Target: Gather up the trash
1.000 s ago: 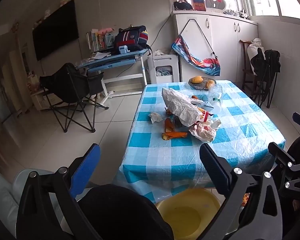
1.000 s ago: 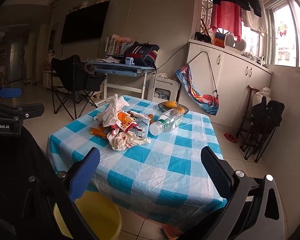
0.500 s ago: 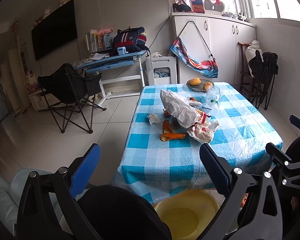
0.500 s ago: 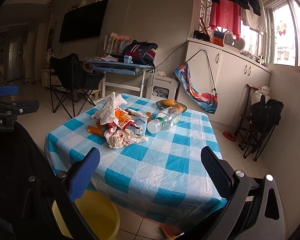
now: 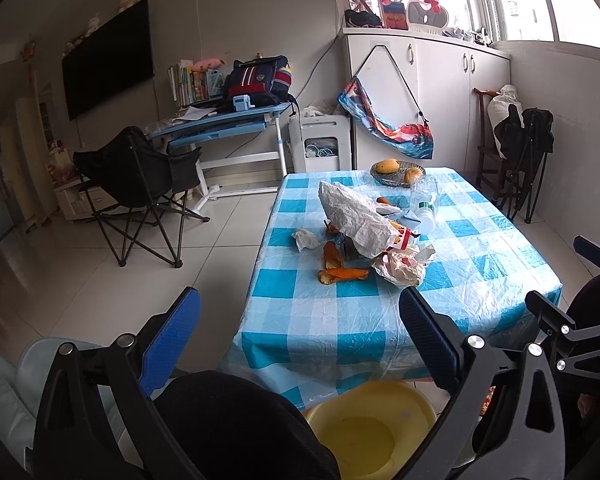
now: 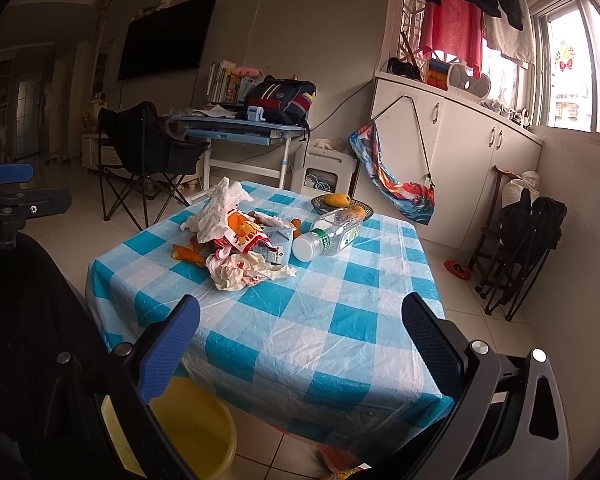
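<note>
Both grippers, left (image 5: 300,330) and right (image 6: 300,330), gape empty before crinkled wrappers (image 6: 244,268) on glossy checked tablecloth (image 6: 300,336).

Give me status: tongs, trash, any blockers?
Left tongs open, empty; right tongs open, empty, both short of the table. Trash pile untouched mid-table, bottle lying beside it. Yellow bin below the near edge. Path clear.

- In the left wrist view, the table (image 5: 364,320) is seen slightly higher in the frame and a little to the left of where it was a second ago.
- More of the yellow basin (image 5: 364,432) is shown at the bottom edge.
- In the right wrist view, the trash pile (image 6: 240,240) is shifted toward the upper left.
- The plastic bottle (image 6: 324,236) is shifted likewise.
</note>
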The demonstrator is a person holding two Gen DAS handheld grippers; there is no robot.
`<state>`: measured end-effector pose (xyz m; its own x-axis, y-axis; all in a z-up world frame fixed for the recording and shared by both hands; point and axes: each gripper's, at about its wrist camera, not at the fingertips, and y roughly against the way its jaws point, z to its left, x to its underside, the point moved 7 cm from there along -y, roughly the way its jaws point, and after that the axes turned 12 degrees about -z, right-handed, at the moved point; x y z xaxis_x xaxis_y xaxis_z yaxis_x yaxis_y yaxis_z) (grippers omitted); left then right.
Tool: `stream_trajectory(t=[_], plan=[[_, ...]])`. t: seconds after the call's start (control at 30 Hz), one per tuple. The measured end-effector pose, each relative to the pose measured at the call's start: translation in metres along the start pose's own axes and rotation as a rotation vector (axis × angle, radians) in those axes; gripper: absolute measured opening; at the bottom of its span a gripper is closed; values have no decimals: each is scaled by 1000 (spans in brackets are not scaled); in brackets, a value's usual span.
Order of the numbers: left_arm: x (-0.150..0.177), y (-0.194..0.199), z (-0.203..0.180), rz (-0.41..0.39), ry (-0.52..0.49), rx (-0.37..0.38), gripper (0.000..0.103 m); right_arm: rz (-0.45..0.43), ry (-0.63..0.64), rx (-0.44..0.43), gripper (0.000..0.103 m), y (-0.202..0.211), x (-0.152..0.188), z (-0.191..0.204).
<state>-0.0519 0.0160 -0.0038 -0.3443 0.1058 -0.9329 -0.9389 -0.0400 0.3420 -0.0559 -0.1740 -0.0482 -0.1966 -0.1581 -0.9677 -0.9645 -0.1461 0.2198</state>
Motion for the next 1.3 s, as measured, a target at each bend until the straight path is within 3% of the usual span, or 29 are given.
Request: stream_trajectory(t=[0.2, 0.43, 0.5, 0.73, 0.97, 1.3], plan=[[0, 0, 1, -4, 3, 8, 96, 1, -12, -5, 97, 0, 1, 0], [0, 0, 1, -4, 4, 8, 96, 82, -6, -22, 97, -2, 7, 4], [0, 0, 1, -4, 4, 8, 96, 58, -3, -18, 97, -2, 6, 4], [0, 1, 1, -4, 4, 8, 96, 96, 11, -26, 97, -1, 7, 5], [1, 0, 2, 10, 18, 23, 96, 59, 1, -27, 97, 0, 5, 5], [6, -4, 9, 48, 34, 22, 96, 97, 27, -49, 97, -1, 3, 8]])
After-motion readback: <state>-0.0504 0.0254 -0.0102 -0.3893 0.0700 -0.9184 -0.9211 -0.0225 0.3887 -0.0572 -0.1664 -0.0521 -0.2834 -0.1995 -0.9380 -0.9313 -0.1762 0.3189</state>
